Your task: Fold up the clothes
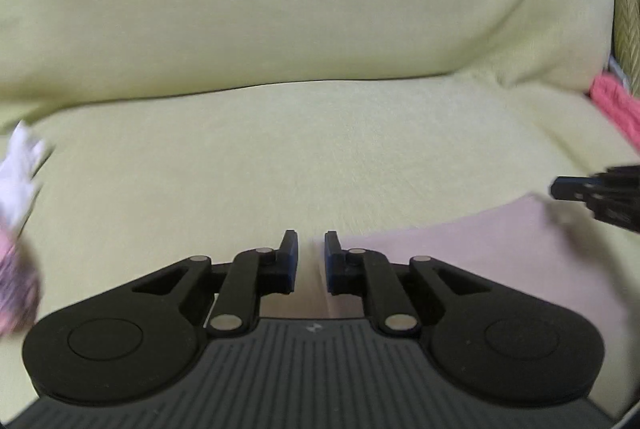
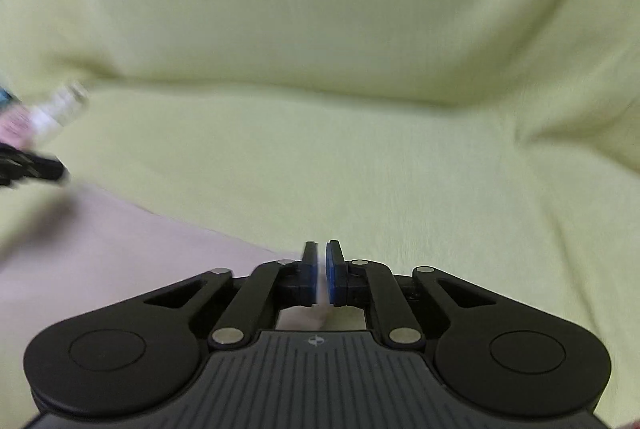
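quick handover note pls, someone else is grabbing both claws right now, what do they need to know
Left claw: nearly shut, a narrow gap between its pads, at the pink cloth's left edge; whether it grips the cloth cannot be told.
Right claw: shut on the pink cloth at its right edge, with pale fabric pinched between the pads.
The cloth lies spread between the two claws on the green cover.
Other clothes: a white and pink heap at far left, a red item at far right.
Done: both edges reached. Left: make the fold, then the remaining clothes.
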`<state>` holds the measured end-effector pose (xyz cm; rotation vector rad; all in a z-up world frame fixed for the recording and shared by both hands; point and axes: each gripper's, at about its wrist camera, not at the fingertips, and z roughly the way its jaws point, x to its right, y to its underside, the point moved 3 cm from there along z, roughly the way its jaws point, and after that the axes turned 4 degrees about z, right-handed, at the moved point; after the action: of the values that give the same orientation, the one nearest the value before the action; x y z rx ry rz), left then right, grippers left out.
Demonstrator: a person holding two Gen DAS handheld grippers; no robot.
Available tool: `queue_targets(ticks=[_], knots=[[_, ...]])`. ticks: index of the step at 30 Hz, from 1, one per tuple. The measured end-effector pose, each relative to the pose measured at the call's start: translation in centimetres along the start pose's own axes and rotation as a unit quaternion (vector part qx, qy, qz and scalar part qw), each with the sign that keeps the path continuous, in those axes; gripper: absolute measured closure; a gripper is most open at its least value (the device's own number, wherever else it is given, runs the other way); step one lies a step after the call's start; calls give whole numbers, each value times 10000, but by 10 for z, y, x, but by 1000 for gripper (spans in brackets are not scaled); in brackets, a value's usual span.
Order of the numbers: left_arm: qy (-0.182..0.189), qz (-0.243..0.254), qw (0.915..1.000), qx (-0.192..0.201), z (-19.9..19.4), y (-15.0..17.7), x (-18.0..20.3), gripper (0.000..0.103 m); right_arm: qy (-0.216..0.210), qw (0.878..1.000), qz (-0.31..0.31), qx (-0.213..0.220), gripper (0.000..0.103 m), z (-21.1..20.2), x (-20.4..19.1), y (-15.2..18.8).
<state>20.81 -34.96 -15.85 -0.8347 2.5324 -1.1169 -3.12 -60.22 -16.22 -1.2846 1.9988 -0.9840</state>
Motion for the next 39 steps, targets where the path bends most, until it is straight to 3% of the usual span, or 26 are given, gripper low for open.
queue_targets(ticks=[3, 6, 8, 11, 13, 16, 19, 20, 21, 22, 24, 29, 33, 37, 39], knots=[[55, 157, 9998, 146, -45, 29, 18, 91, -498, 9984, 130, 250, 84, -52, -29, 27], [198, 334, 9991, 157, -76, 67, 38, 90, -747, 9970, -94, 169, 85, -63, -65, 61], [112, 558, 9982, 202, -78, 86, 62, 90, -782, 9959, -414, 194, 85, -58, -86, 83], [-173, 784, 9968, 50, -62, 107, 81, 86, -392, 9965, -733, 6, 88, -49, -98, 115], [-119, 622, 9979, 118, -62, 114, 71, 84, -222, 9979, -605, -89, 86, -53, -85, 112], [-103, 272, 9996, -60, -60, 101, 62, 84, 438, 9986, -93, -298, 75, -55, -48, 101], [-366, -1, 9988, -327, -65, 98, 53, 83, 437, 9932, 998, -417, 69, -69, -13, 100], [-423, -103, 9982, -418, -67, 96, 50, 80, 425, 9910, 1197, -411, 65, -75, -7, 100], [-456, -102, 9979, -453, -68, 96, 52, 70, 418, 9899, 1303, -377, 63, -81, -4, 98], [-489, -99, 9976, -486, -69, 97, 54, 66, 403, 9891, 1379, -338, 56, -78, -12, 92], [-554, -93, 9969, -552, -72, 99, 58, 66, 306, 9870, 1542, -326, 44, -78, -27, 91], [-716, -79, 9948, -716, -77, 104, 69, 61, 52, 9866, 1609, -283, 31, -104, -32, 72], [-846, -67, 9928, -848, -82, 108, 77, 55, 57, 9887, 1486, -170, 23, -106, -54, 73], [-974, 72, 9916, -846, -87, 109, 84, 45, 107, 9871, 1586, -203, 8, -109, -61, 78], [-1020, 134, 9911, -842, -89, 110, 87, 43, 152, 9866, 1612, -210, 6, -112, -65, 79]])
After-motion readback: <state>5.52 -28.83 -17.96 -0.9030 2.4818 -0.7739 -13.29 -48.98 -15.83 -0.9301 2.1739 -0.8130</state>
